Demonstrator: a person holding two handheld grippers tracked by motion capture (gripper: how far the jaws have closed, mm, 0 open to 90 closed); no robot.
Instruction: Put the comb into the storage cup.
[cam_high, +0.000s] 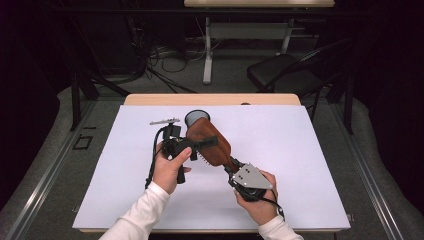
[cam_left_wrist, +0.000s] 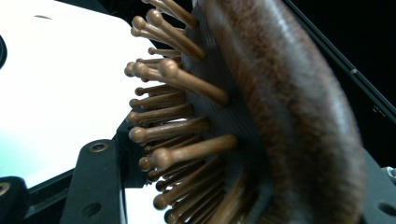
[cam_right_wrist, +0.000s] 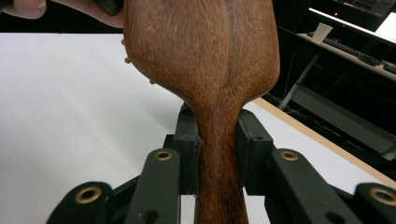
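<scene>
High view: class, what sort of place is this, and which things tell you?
Probably a lab or recording workspace, not a home: a white-topped table in a dark room, loose cables on the floor behind it, and an office chair beside another desk.

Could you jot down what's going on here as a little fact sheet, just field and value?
Main object: wooden hairbrush, brown, with ball-tipped wooden pins
Brush position: held above the white mat, back side up in the high view
Right gripper: jaws closed on the brush's handle
Left gripper: jaws across the brush head, one on the pin side, one on the back
Nearby: grey cup behind the brush
Setting: wooden table, black chair beyond it
</scene>
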